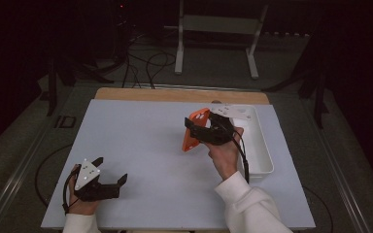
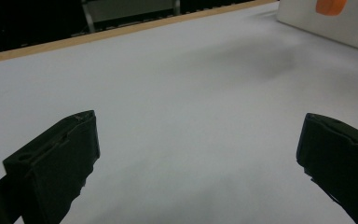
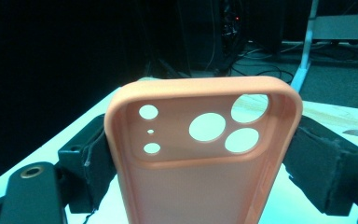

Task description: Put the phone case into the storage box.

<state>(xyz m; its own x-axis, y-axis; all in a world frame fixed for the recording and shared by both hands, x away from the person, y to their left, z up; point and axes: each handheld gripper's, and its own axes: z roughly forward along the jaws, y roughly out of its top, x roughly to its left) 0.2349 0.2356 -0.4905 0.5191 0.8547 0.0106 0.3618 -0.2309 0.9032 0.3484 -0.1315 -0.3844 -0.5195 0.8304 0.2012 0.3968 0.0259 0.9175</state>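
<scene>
While my right tool point(image 1: 205, 129) clamps orange case point(image 1: 194, 129) by its side edges, held above desk point(image 1: 141, 145) beside white tray point(image 1: 264, 150): soft case may flex, slip out, drop. Left tool point(image 1: 108, 178) jaws apart, idle on desk, no backup.

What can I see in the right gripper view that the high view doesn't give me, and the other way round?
Right gripper view: the inside of the orange phone case, with its camera cutouts, and the black fingers pressed against its two long sides.

High view: the whole layout. The left gripper sits open low on the white table near the front left corner, holding nothing, and a white tray lies beside the person's right hand.

Both: the right gripper shut on the case, holding it up above the table.
</scene>
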